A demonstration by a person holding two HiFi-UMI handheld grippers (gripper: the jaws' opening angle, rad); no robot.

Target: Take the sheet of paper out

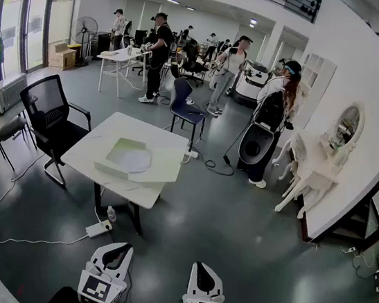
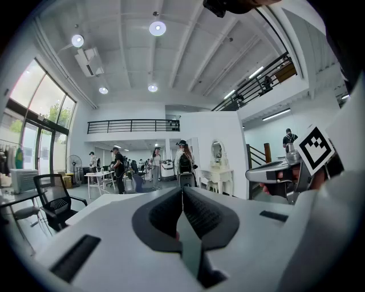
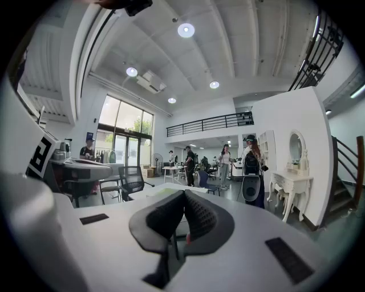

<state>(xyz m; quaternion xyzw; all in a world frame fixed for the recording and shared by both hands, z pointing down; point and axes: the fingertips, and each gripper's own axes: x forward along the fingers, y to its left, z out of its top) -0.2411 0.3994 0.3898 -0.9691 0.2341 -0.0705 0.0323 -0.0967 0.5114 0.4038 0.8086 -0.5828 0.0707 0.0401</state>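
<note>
Though paper sheet [image 1: 132, 159] lies well ahead on table [image 1: 119, 130], left tool [image 1: 118, 251], right tool [image 1: 202, 268] both pressed together; empty

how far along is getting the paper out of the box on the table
Done: nothing; the sheet of paper lies in the shallow white box on the table. In hand: nothing; the left gripper and right gripper are shut, empty, short of the table. To do: reach, grip the sheet, lift it out.

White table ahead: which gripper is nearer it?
Left. The left gripper hangs short of the table, in line with it; the right gripper is farther off to its right.
</note>
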